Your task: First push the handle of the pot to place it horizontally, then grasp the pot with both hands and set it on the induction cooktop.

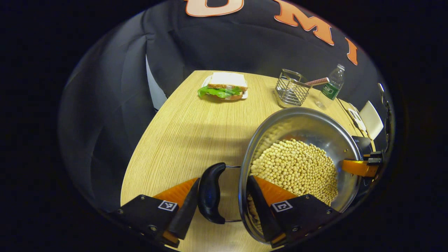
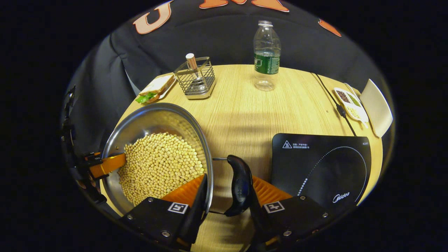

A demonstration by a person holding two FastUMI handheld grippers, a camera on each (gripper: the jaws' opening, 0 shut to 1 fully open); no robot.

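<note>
Left gripper (image 1: 224, 206) straddles the near black curved side handle (image 1: 211, 191) of a round stainless-steel pot (image 1: 301, 122) filled with pale yellow soybeans (image 1: 297, 168); one finger (image 1: 183, 210) lies outside the handle, the other (image 1: 260, 206) inside the pot rim, and whether they press cannot be told. In the right gripper view, the right gripper (image 2: 227, 206) straddles the opposite black handle (image 2: 239, 185) the same way, one finger (image 2: 196, 206) inside the rim, one (image 2: 259, 213) beyond the handle, its grip likewise unclear. The pot (image 2: 147, 119) sits at the near left of the light wooden table (image 2: 245, 105). Just right of it lies a flat black induction cooktop (image 2: 322, 164), bare. Along the far edge, left to right: a lettuce sandwich on a white plate (image 2: 155, 89), a wire basket (image 2: 196, 78), a clear plastic bottle (image 2: 266, 52). At the right edge, a small dish of grains (image 2: 350, 103).
</note>
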